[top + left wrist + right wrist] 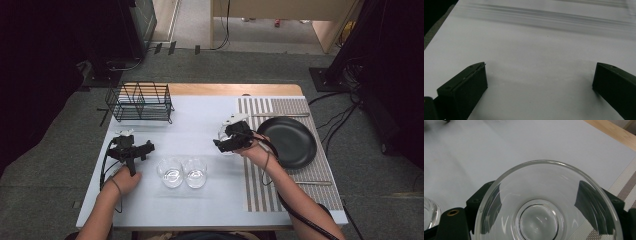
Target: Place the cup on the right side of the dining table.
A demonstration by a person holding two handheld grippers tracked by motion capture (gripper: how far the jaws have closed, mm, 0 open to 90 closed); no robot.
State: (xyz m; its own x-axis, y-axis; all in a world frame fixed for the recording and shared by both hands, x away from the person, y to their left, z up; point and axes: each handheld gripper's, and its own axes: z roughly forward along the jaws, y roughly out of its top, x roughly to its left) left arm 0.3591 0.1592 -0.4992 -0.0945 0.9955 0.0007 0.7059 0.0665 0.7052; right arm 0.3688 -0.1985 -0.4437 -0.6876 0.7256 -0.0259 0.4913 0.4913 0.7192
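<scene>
The right gripper (226,141) is clamped on a clear glass bowl (546,205), one jaw on each side of its wall. The bowl's mouth faces the gripper camera, its axis running along the jaws. It sits above the table (200,120), just left of the striped mat (260,190) and near the black plate (292,142). The left gripper (539,82) has jaws wide apart over bare table. Two more glass bowls (182,172) stand between the hands; a wire rack (140,102) is at the far left corner.

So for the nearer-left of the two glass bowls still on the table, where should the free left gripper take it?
By the rim, from above. That glass bowl sits upright, mouth up, touching its twin on the right, so its left wall is free. The left gripper is open over bare table.
</scene>
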